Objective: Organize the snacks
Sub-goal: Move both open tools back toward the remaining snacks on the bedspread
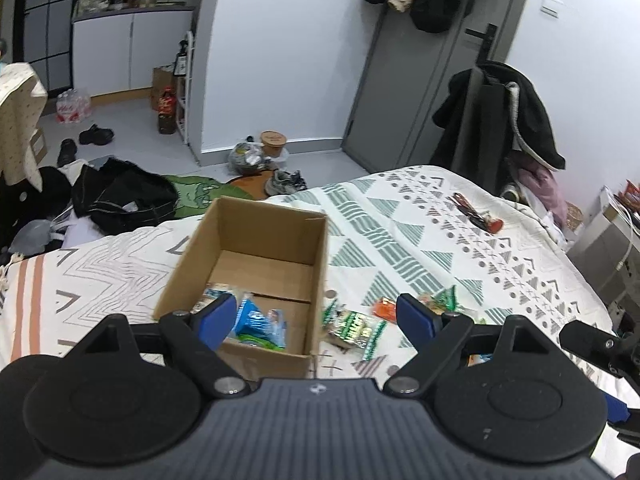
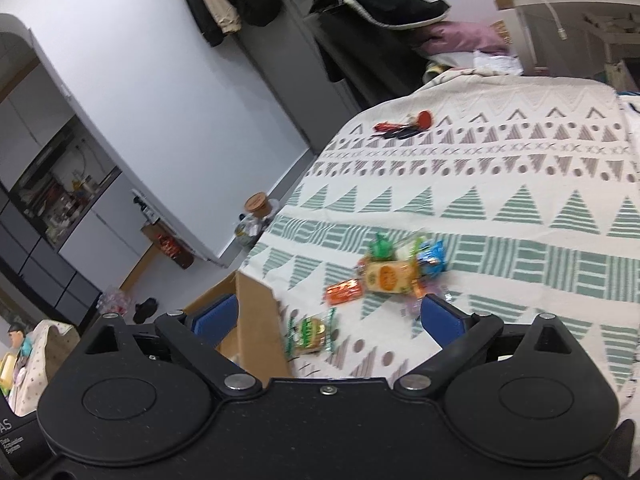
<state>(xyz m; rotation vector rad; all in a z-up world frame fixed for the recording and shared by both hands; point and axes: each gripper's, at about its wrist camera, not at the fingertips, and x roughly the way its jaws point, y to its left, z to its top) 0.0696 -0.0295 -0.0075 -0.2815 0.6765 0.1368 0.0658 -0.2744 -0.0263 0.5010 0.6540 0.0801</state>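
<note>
An open cardboard box (image 1: 224, 236) sits on the patterned bedspread (image 1: 440, 240). Inside it lie a blue snack packet (image 1: 260, 322) and another packet (image 1: 214, 294). My left gripper (image 1: 316, 320) hangs open over the box's near right corner, empty. Right of the box lie a green-striped snack (image 1: 354, 330) and an orange packet (image 1: 384, 307). In the right wrist view my right gripper (image 2: 326, 320) is open and empty above the box edge (image 2: 256, 308) and the green-striped snack (image 2: 310, 334). Beyond it lie an orange packet (image 2: 344, 292) and a pile of snacks (image 2: 400, 266).
A red and dark object (image 1: 478, 214) lies far back on the bed. Clothes (image 1: 120, 192) and shoes (image 1: 284, 182) cover the floor to the left. A chair draped with a dark coat (image 1: 500, 116) stands behind the bed, and a desk (image 2: 560, 12) stands to the right.
</note>
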